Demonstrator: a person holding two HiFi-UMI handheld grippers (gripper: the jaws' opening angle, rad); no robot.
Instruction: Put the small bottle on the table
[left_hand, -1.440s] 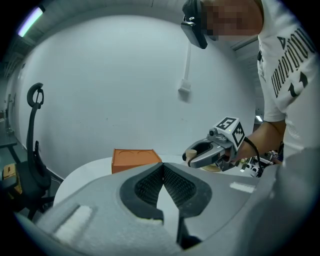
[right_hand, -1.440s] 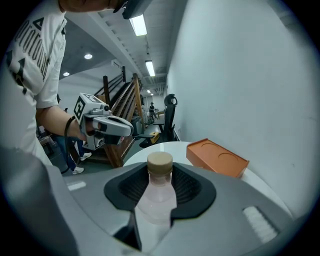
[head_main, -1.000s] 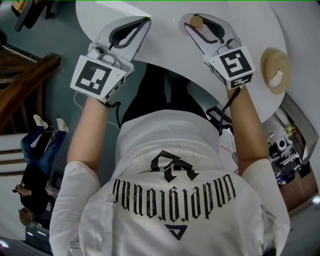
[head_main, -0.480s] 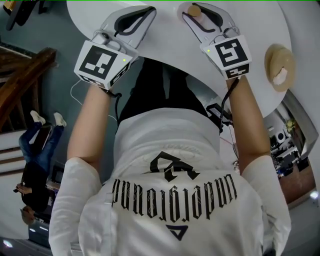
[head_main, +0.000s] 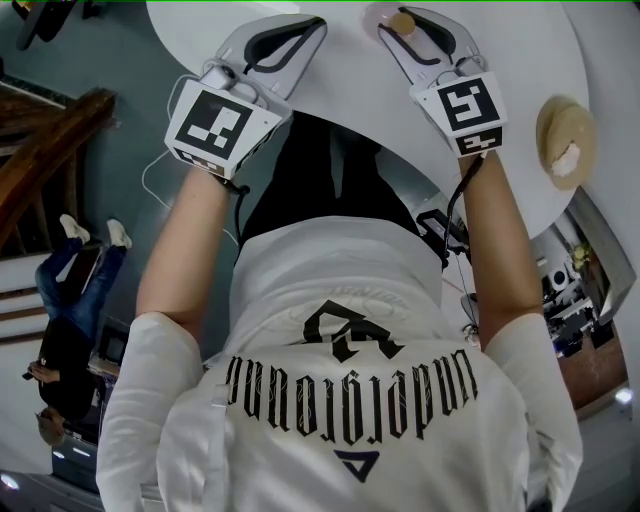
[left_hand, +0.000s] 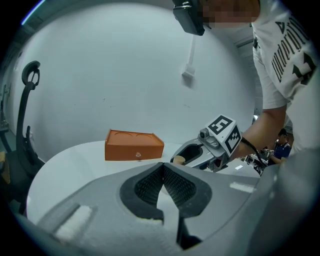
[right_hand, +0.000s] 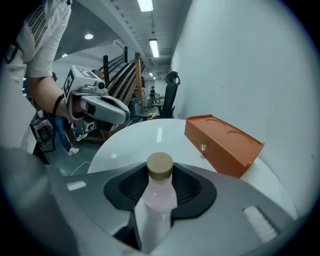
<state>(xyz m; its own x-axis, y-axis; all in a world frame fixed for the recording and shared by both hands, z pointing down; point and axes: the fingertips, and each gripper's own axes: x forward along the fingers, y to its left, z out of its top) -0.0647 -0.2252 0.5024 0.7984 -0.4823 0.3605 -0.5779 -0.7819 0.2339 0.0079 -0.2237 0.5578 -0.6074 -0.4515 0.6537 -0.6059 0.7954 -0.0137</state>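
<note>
Right tongs grip the small bottle by its pale pink body, tan cap up, over the white worktop. Left tongs are closed, empty. Only the gripper views show the orange box; only the head view shows a tan round object.

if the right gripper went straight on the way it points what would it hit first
Most likely the white table top, with the small bottle held in the right gripper touching down before the jaws. The orange box sits right of that line; depth is unclear.
</note>
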